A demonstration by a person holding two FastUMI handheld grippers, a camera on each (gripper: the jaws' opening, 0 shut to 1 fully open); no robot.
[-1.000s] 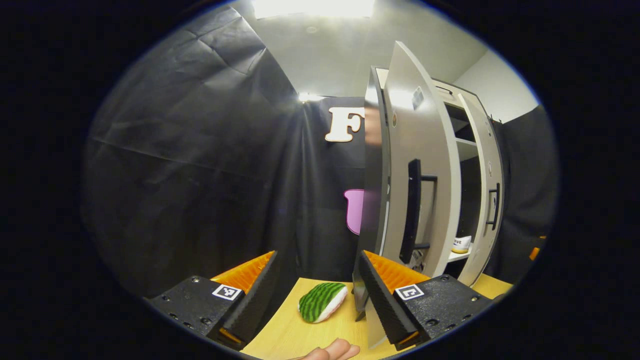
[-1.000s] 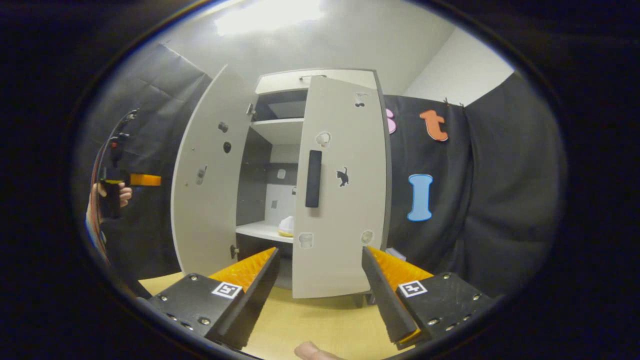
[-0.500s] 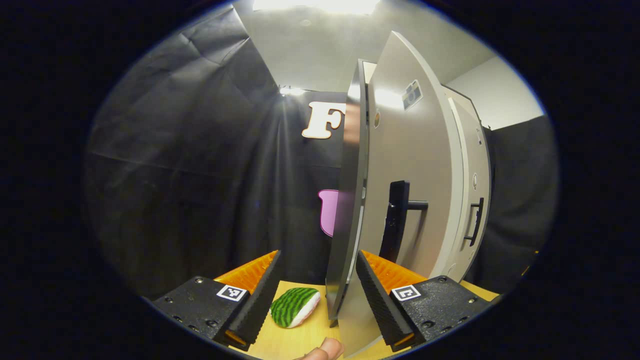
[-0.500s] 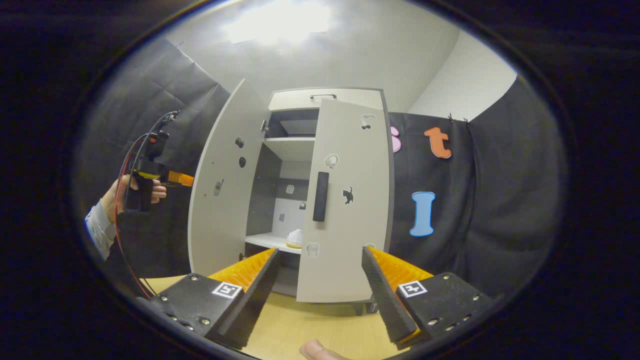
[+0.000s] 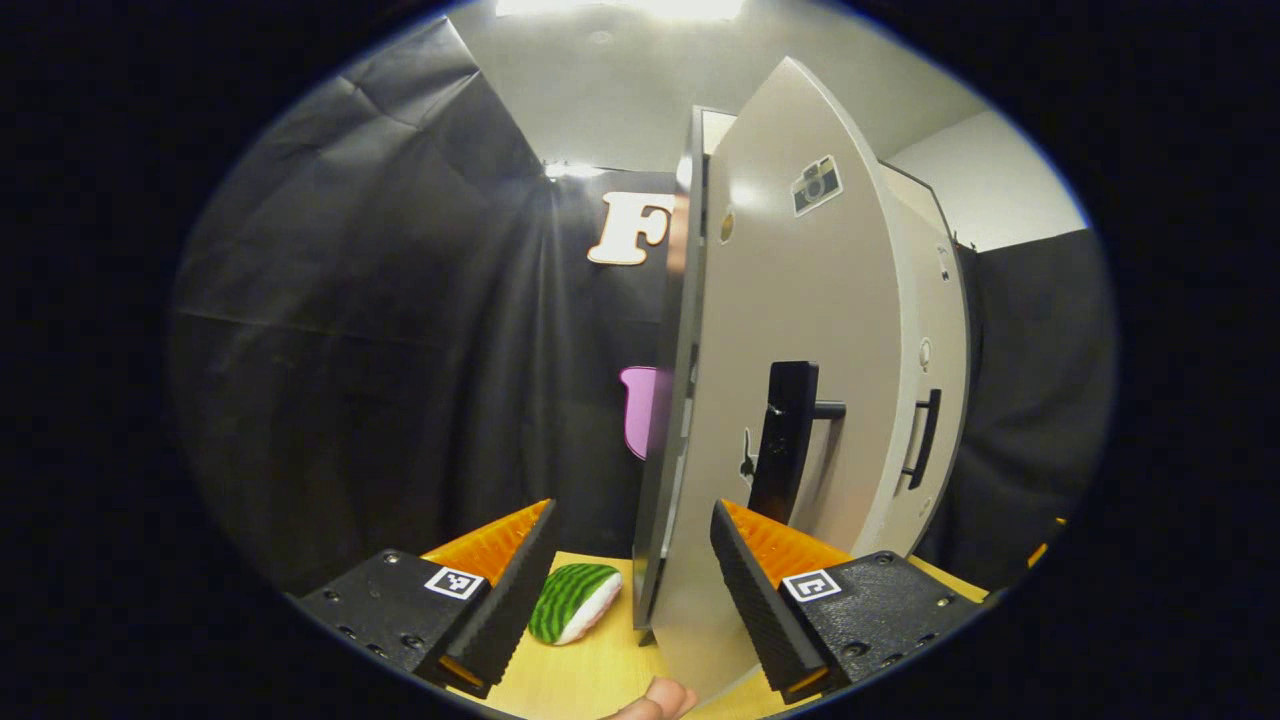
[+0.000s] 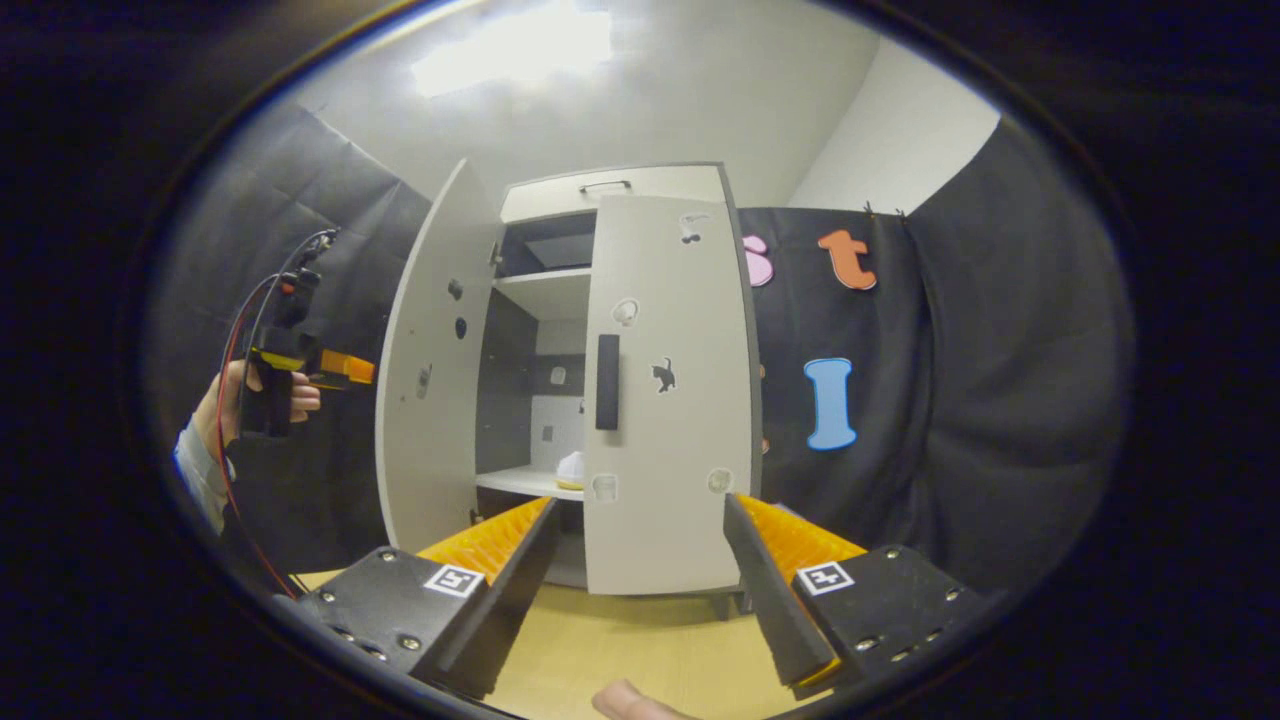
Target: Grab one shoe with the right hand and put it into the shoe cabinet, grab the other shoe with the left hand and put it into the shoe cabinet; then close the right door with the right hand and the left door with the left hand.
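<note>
The shoe cabinet (image 6: 600, 380) stands on the wooden desk (image 6: 640, 640) with its right door (image 6: 665, 400) almost shut and its left door (image 6: 425, 370) swung wide. Through the gap between the doors, a pale shoe (image 6: 571, 468) sits on the lower shelf (image 6: 520, 482); it is too small to tell whether a second shoe lies beside it.

The right claw (image 6: 640, 560) hovers released in front of the right door, its fingers spread and touching nothing, well short of the black handle (image 6: 606, 382). A cat sticker (image 6: 661, 374) and several pale round stickers mark that door; none carries writing that can be read.

In the right gripper view, a hand (image 6: 250, 395) far to the left holds the left claw (image 6: 345, 368) beside the outer edge of the left door. In the left gripper view, the left claw (image 5: 630, 570) is also released, and the edge of the left door (image 5: 790, 400) stands between its fingers; I cannot tell whether either finger touches the panel. A camera sticker (image 5: 816, 184) sits high on this door and a black handle (image 5: 785, 440) lower down. A green striped watermelon-slice toy (image 5: 572, 602) lies on the desk just left of the door's bottom corner.
</note>
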